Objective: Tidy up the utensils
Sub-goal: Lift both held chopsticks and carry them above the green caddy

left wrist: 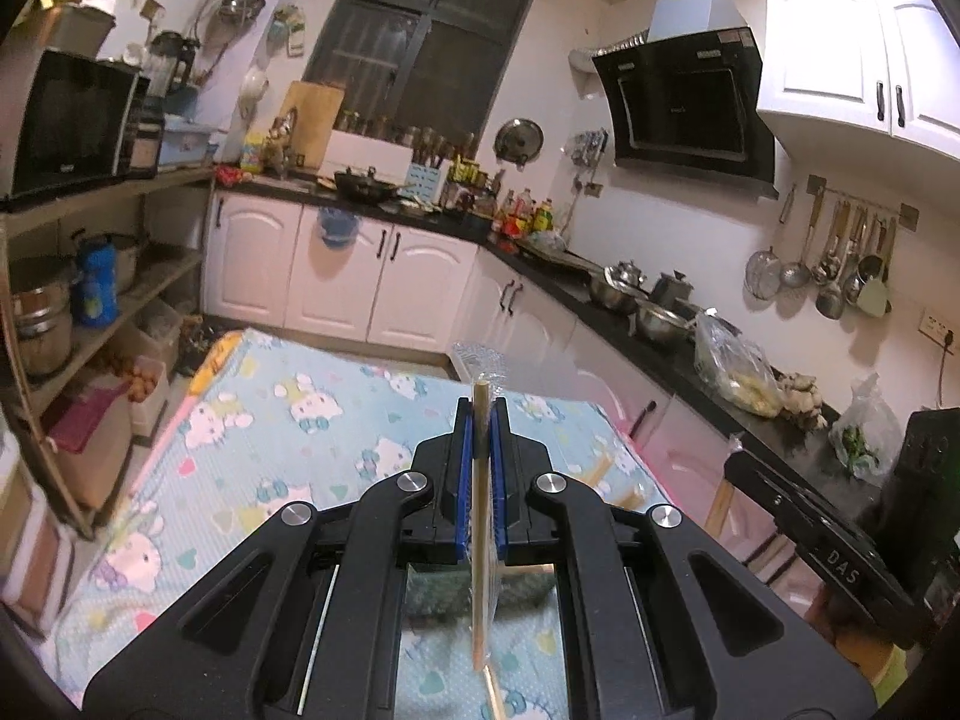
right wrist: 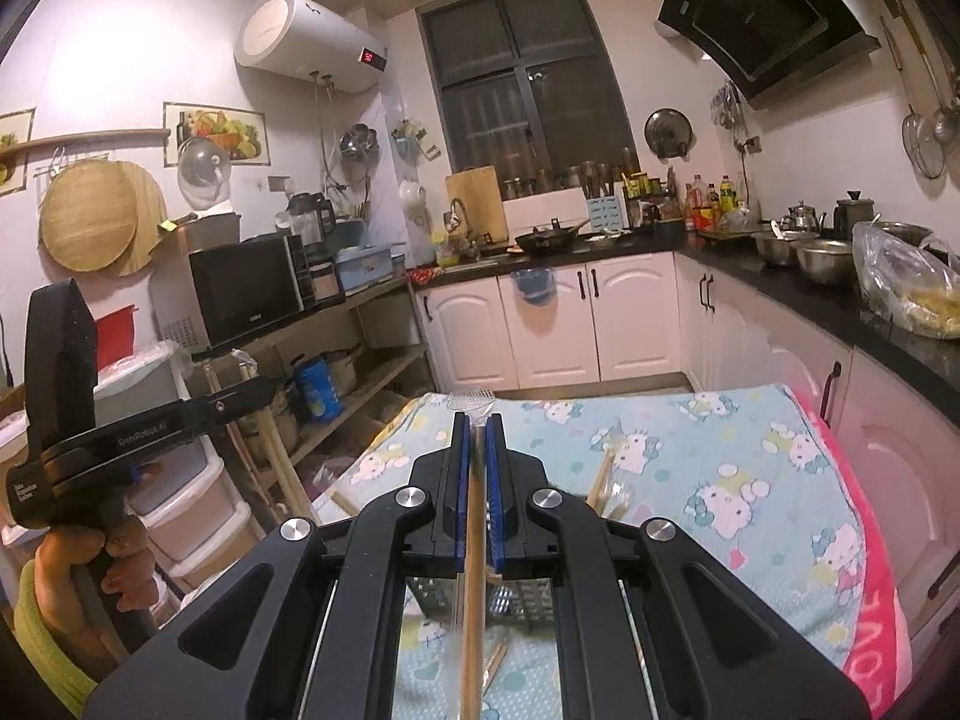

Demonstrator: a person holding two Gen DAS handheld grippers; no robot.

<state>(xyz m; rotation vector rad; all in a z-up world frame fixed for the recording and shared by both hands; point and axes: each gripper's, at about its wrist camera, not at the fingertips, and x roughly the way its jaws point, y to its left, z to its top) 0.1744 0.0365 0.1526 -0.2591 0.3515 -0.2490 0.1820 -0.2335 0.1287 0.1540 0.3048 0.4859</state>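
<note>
Two grippers, left gripper (left wrist: 480, 420) and right gripper (right wrist: 478, 429), each pinch wrapped chopsticks (left wrist: 481, 480) upright between closed jaws; slick plastic wrap could let either pair (right wrist: 474, 516) slide down onto the cartoon-print cloth (right wrist: 720, 456) below.

Cartoon-print cloth (right wrist: 690, 438) w/ wrapped chopsticks (right wrist: 606, 474) on it.
</note>
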